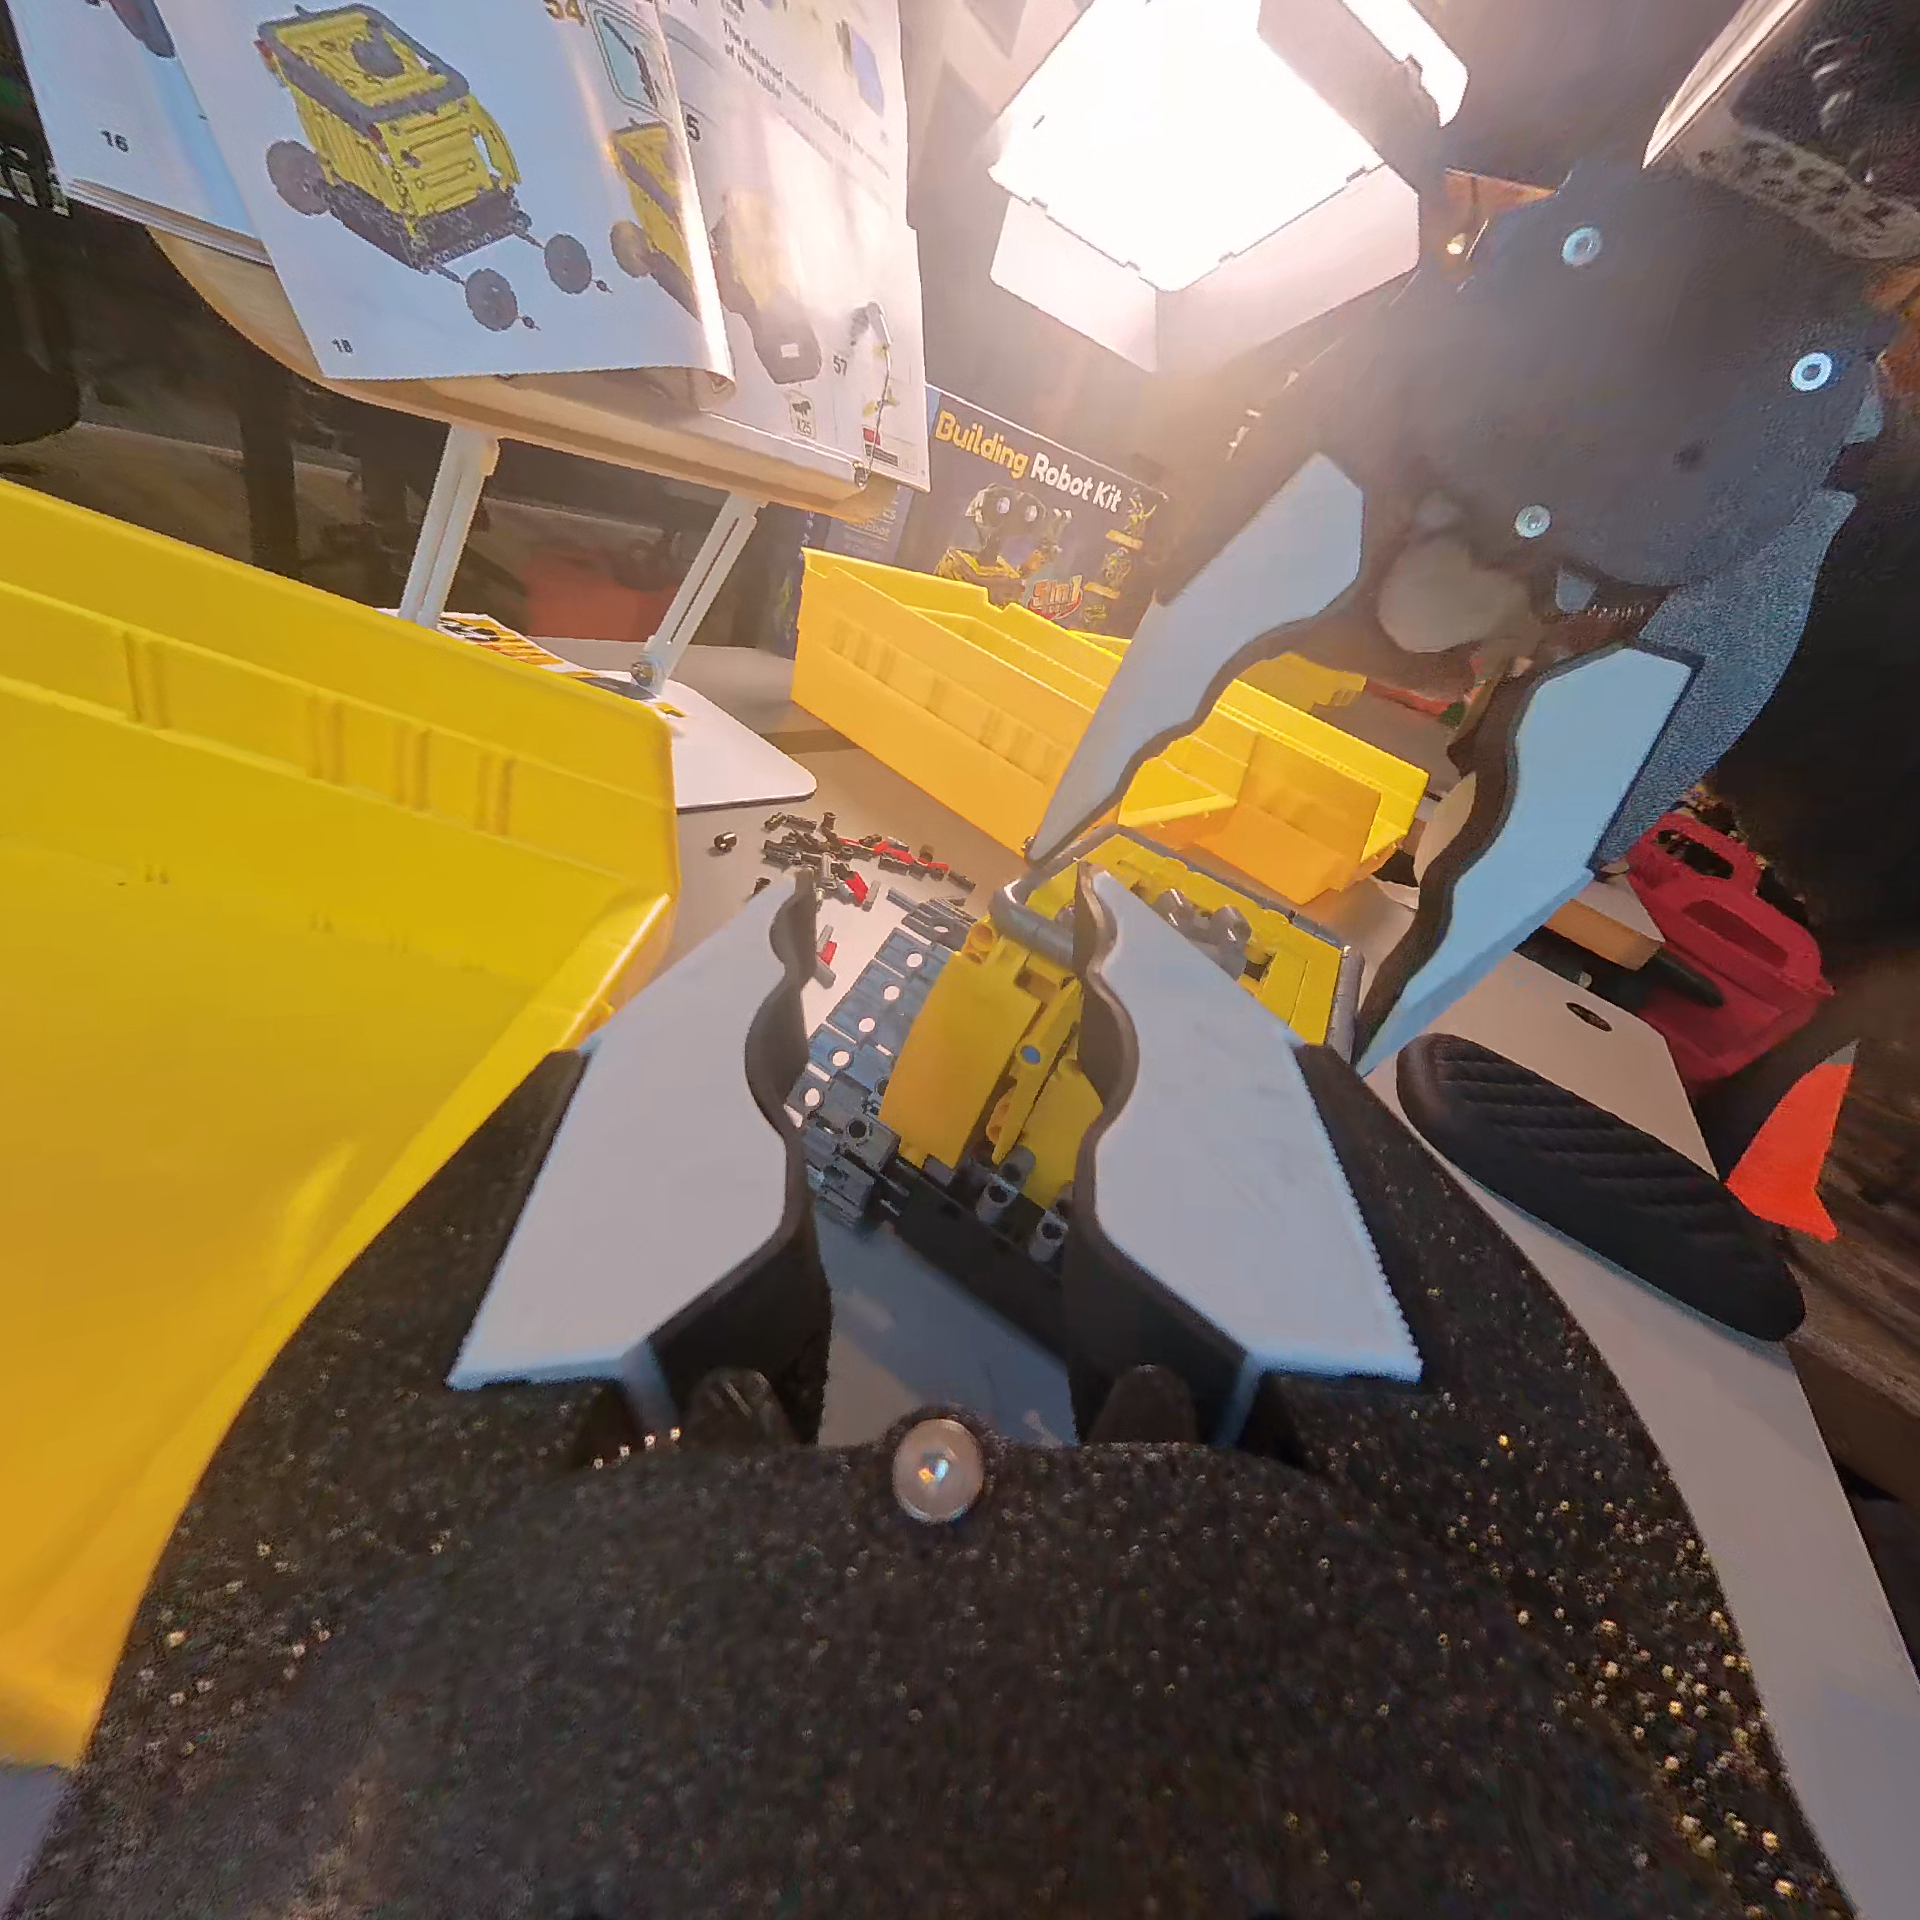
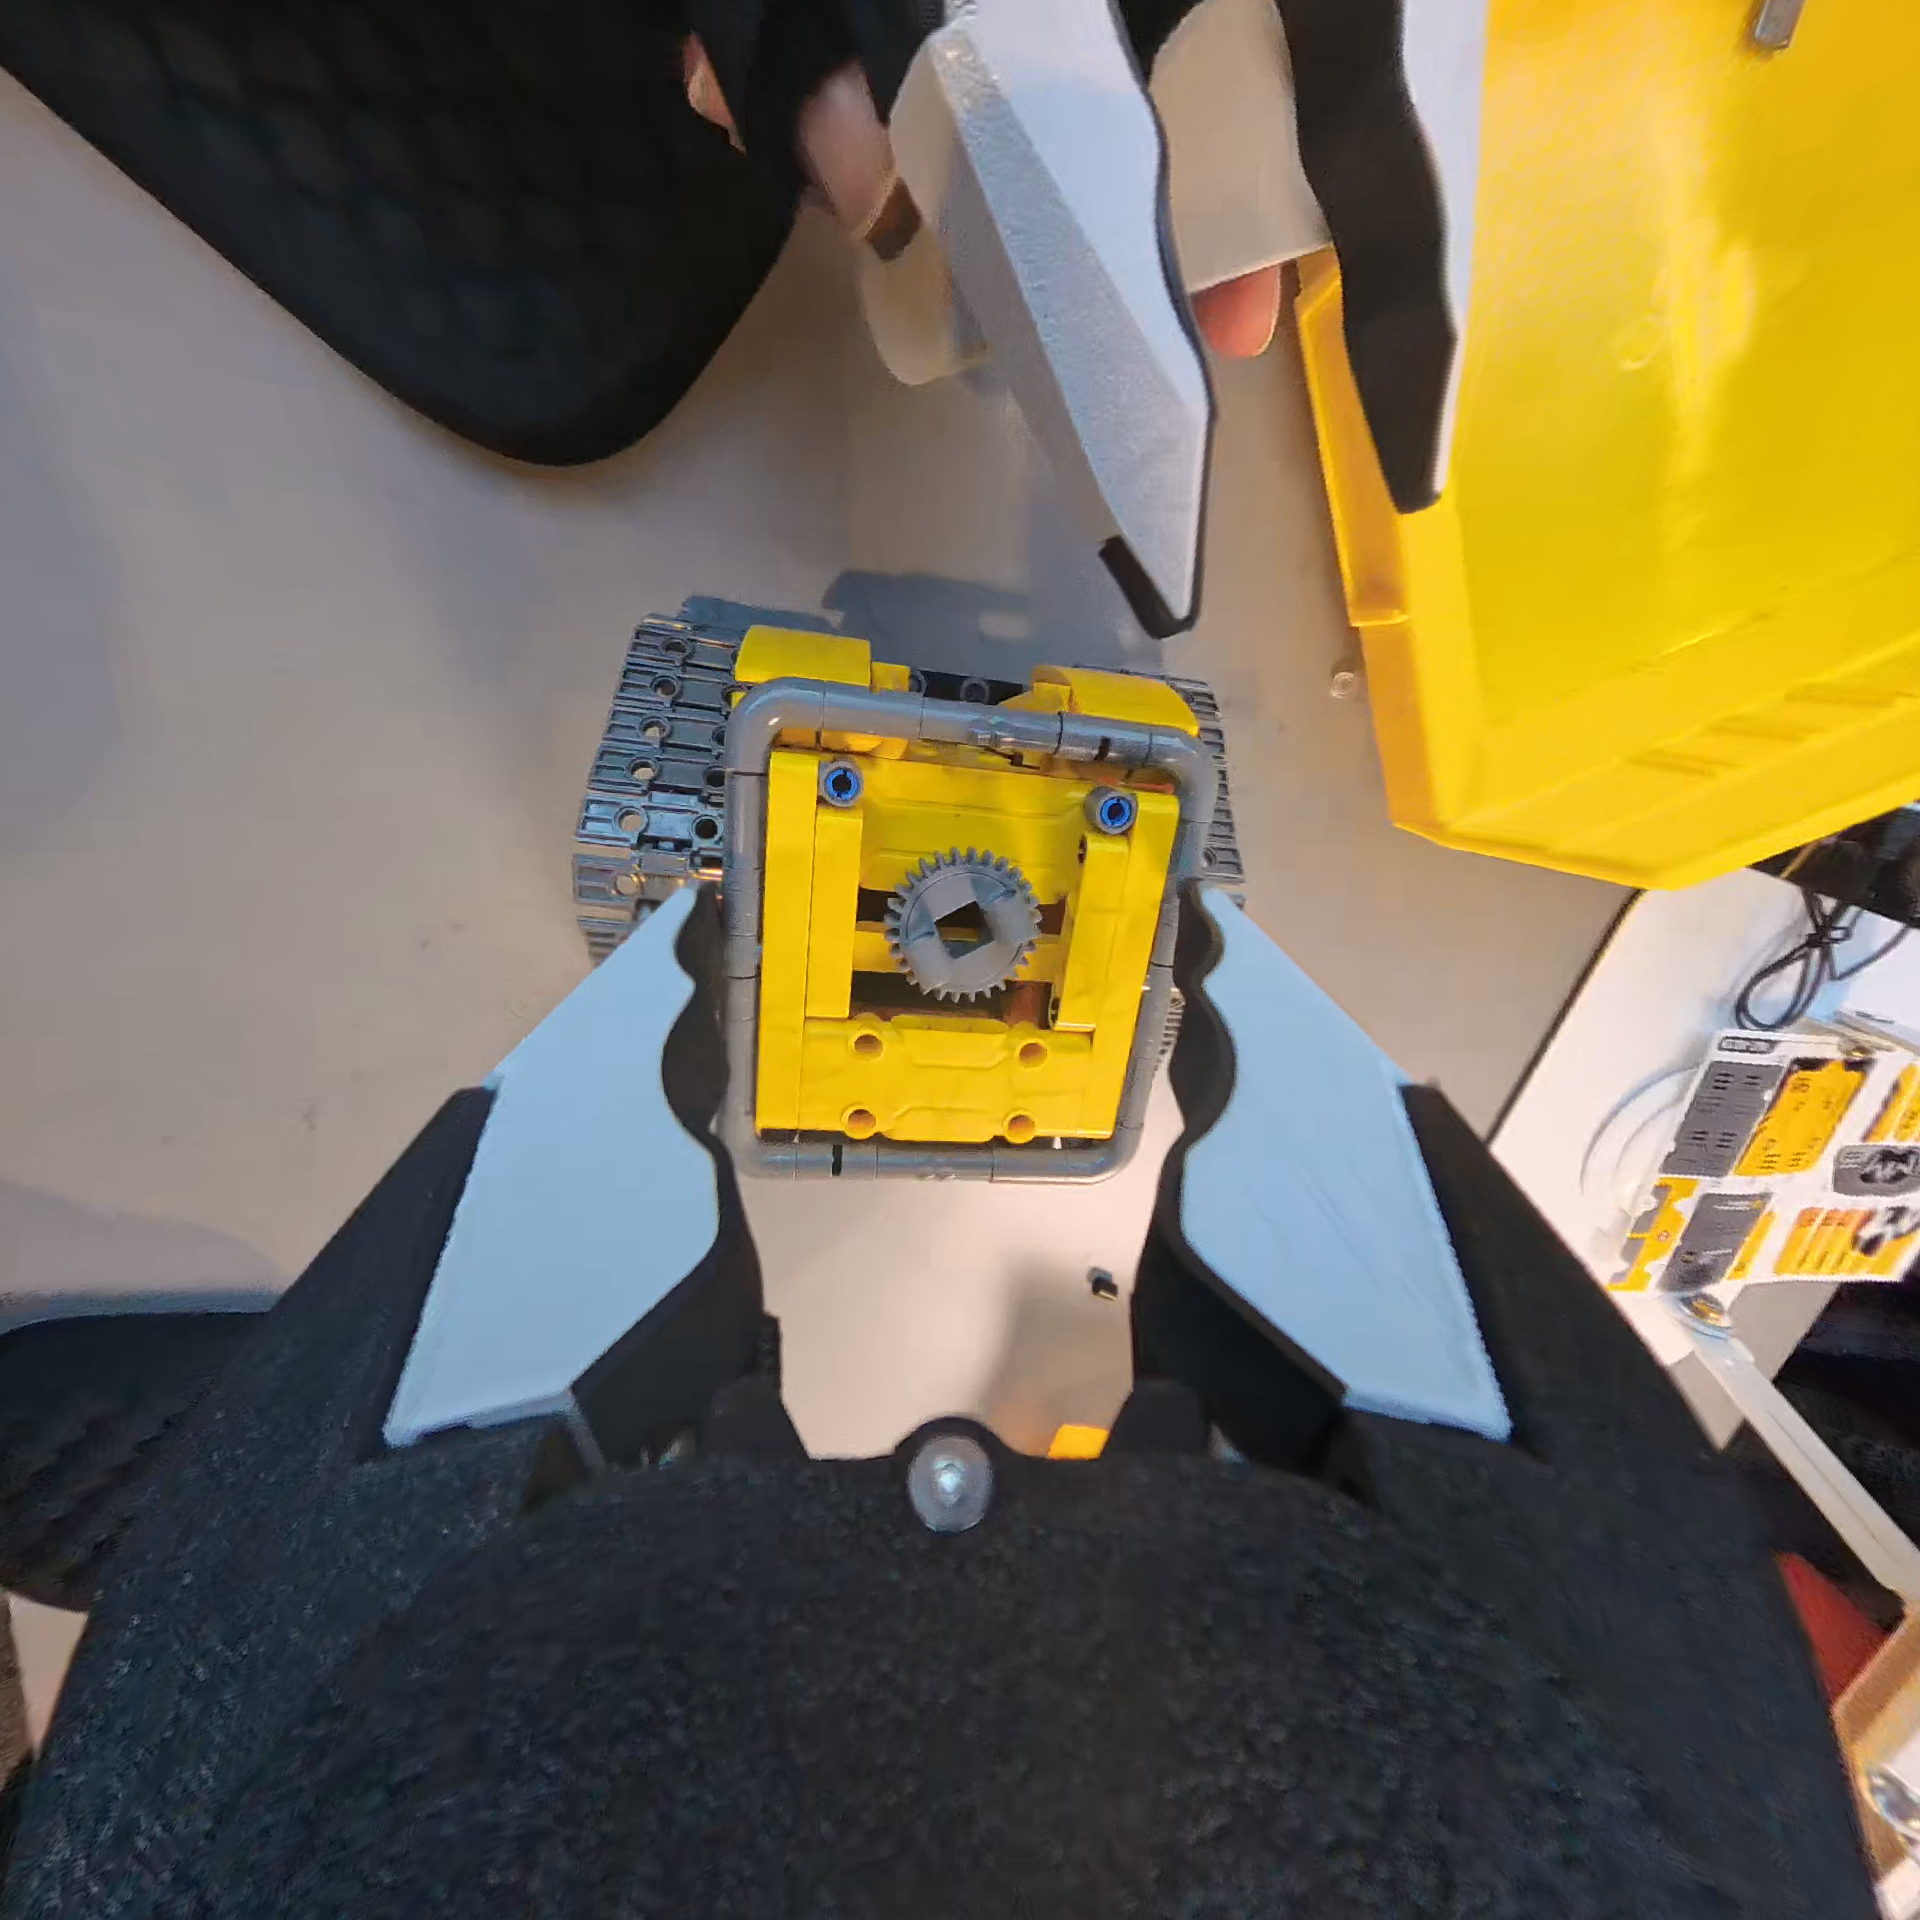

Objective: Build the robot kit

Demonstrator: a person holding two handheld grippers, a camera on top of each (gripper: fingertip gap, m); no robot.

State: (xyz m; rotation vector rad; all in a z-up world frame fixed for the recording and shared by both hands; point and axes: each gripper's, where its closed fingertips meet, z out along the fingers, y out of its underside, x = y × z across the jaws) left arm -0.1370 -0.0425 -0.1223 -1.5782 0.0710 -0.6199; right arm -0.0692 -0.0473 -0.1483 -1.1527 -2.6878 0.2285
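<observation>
Left wrist view runs, from its left edge, over a big yellow bin [image 1: 260,935], then a booklet [image 1: 436,187] propped on a stand behind it so its pages face the work. Right of the bin, loose pins [image 1: 852,847] lie scattered just beyond the model [image 1: 997,1049], a yellow block vehicle on grey tracks that sits on the pale table [image 1: 1704,1475]. The left gripper [image 1: 940,914] is spread, its fingers passing either side of the model's near end; whether the pads touch it I cannot tell. Right of the model, the other gripper comes down from above, and a second bin [image 1: 1039,686] lies behind it.

Right wrist view looks straight down on the model [image 2: 961,914], its gear [image 2: 961,914] facing up inside a grey tube frame. The right gripper [image 2: 951,914] is spread with a tip at each side of that frame, close or just touching, as if to steady it. Up and right of the model, a gloved hand [image 2: 1382,239] holds the left gripper.
</observation>
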